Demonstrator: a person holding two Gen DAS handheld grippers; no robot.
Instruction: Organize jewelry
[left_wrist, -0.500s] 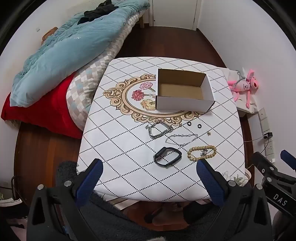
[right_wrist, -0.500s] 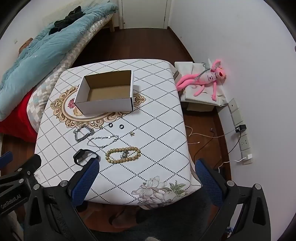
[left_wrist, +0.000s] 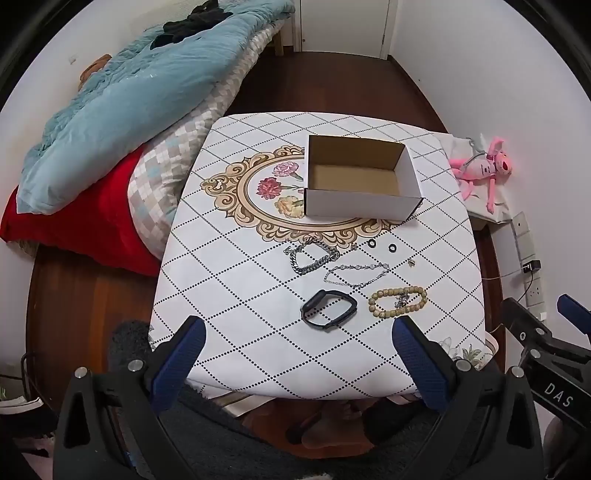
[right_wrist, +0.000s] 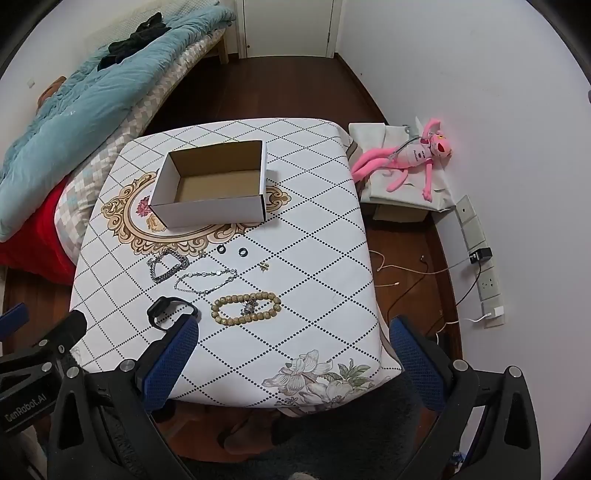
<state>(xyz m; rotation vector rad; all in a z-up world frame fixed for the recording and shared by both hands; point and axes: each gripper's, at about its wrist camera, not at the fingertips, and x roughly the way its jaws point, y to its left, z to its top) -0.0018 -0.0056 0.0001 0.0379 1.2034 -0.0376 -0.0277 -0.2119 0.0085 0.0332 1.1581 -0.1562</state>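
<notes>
The right gripper's near finger (right_wrist: 173, 354) covers the black band (right_wrist: 168, 308) at its five o'clock side; the tiny charm (right_wrist: 263, 266) at the beaded bracelet's (right_wrist: 245, 308) one o'clock is too small to identify, as is the trinket inside that bracelet

Both tongs, left tongs (left_wrist: 297, 350) and right tongs (right_wrist: 291, 347), have black frames, silver screws, blue textured pads.
</notes>
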